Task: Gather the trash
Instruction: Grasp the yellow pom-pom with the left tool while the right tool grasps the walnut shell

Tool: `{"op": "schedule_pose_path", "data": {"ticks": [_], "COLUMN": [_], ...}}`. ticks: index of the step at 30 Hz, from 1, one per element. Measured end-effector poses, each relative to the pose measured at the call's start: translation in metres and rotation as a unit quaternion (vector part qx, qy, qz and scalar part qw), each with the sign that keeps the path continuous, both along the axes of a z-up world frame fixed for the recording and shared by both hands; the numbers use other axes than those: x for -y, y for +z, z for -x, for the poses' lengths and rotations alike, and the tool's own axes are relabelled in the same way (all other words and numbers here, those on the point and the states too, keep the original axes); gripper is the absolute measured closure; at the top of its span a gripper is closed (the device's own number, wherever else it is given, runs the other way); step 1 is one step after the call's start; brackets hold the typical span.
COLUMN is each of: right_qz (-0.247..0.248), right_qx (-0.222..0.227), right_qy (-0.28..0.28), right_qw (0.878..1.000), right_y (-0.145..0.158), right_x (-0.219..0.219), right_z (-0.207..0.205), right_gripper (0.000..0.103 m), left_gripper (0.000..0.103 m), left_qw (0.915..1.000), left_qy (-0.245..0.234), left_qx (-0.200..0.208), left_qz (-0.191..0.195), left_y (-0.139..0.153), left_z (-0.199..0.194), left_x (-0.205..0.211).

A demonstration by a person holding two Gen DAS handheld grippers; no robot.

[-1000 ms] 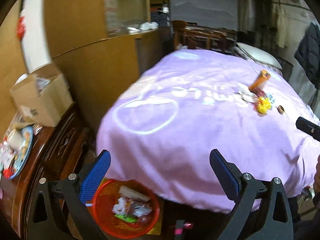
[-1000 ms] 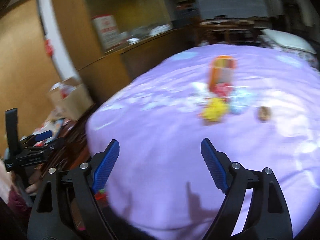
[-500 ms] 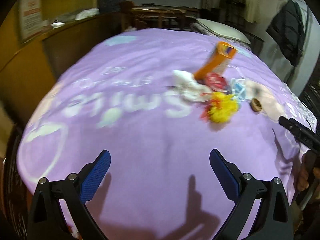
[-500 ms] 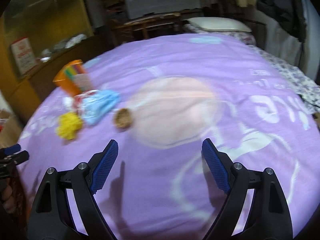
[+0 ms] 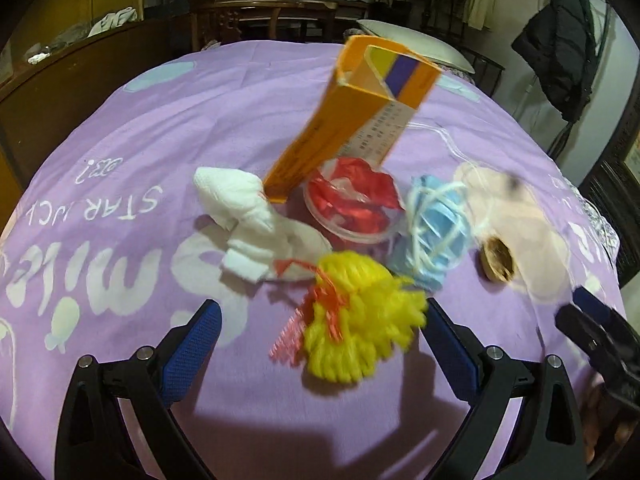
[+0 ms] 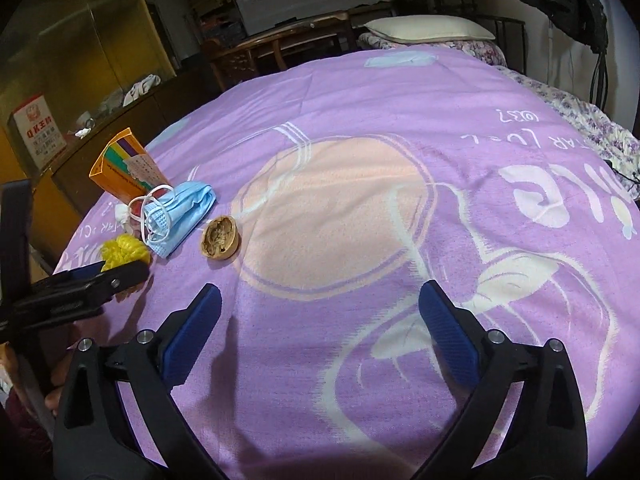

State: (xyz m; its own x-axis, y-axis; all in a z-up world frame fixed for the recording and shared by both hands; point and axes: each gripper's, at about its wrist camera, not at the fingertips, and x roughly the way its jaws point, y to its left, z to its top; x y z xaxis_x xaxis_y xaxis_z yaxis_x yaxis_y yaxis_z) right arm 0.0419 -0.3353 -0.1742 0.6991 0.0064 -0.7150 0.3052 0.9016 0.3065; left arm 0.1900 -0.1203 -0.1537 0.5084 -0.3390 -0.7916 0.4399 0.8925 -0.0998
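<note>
Left wrist view: we see the left gripper with its fingers spread wide, gripping nothing. A yellow mesh bundle with a red tag lies on the purple blanket between the fingers, and it looks untouched. The trash pile sits near the blanket's left edge as the right wrist view shows it. Behind the bundle we have white tissue, a round cup with a red wrapper, a blue face mask and an orange carton tilted over the cup. A walnut shell lies just right of the mask, apart from it.

In the right wrist view the right gripper hovers over bare blanket, nothing between its fingers; its jaws have just been opening and now stand wide. The walnut shell is ahead and left of it, just beside the mask. The left gripper comes in from the left edge, over the yellow bundle.
</note>
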Motion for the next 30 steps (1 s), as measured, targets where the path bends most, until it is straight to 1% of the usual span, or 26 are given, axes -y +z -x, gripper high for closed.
{"op": "schedule_pose_path", "data": {"ticks": [1,3,4,8,10,11,13,16,18,22,26,28,29,30], "right_qz": [-0.001,-0.003,-0.003,-0.005,-0.004,-0.004,-0.004,-0.002,0.0,0.0,-0.001,-0.002,-0.002,-0.002], "right_qx": [0.0,0.0,0.0,0.001,0.001,0.001,0.001,0.0,-0.002,-0.002,-0.001,-0.001,-0.001,-0.001], "right_qy": [0.0,0.001,0.001,0.001,0.001,0.001,0.001,0.001,0.001,0.001,0.001,0.001,0.001,0.001], "right_qw": [1.0,1.0,1.0,1.0,1.0,1.0,1.0,1.0,1.0,1.0,1.0,1.0,1.0,1.0], "right_y": [0.0,0.0,0.0,0.0,0.0,0.0,0.0,0.0,0.001,0.001,0.001,0.001,0.001,0.001], "right_x": [0.0,0.0,0.001,0.001,0.001,0.001,0.001,0.001,0.001,0.0,0.0,0.0,0.0,-0.001], "right_z": [0.0,0.0,0.001,0.002,0.002,0.002,0.002,0.002,0.002,0.002,0.002,0.002,0.002,0.002], "right_gripper": [0.007,0.007,0.007,0.007,0.007,0.007,0.007,0.007,0.007,0.007,0.007,0.007,0.007,0.007], "left_gripper": [0.006,0.007,0.007,0.007,0.007,0.007,0.007,0.007,0.006,0.006,0.006,0.006,0.006,0.011], "left_qw": [1.0,0.999,0.9978,0.9951,0.9947,0.995,0.9956,0.9967,0.9976,0.9987,0.9988,0.9984,0.998,0.9981], "left_qy": [0.008,0.028,0.04,0.07,0.083,0.088,0.089,0.078,0.063,0.032,0.017,0.023,0.035,0.044], "left_qx": [0.004,0.02,0.03,0.036,0.031,0.026,0.021,0.023,0.025,0.039,0.045,0.052,0.052,0.043], "left_qz": [-0.005,-0.028,-0.043,-0.06,-0.052,-0.041,-0.021,0.005,0.012,0.005,0.01,0.003,-0.004,-0.003], "left_y": [0.0,0.001,0.001,0.004,0.006,0.007,0.008,0.009,0.008,0.01,0.013,0.013,0.011,0.008], "left_z": [-0.002,-0.004,-0.004,0.004,0.007,0.009,0.01,0.01,0.01,0.013,0.01,0.007,0.004,-0.001], "left_x": [-0.002,-0.009,-0.02,-0.068,-0.094,-0.104,-0.113,-0.107,-0.096,-0.068,-0.051,-0.046,-0.045,-0.047]}}
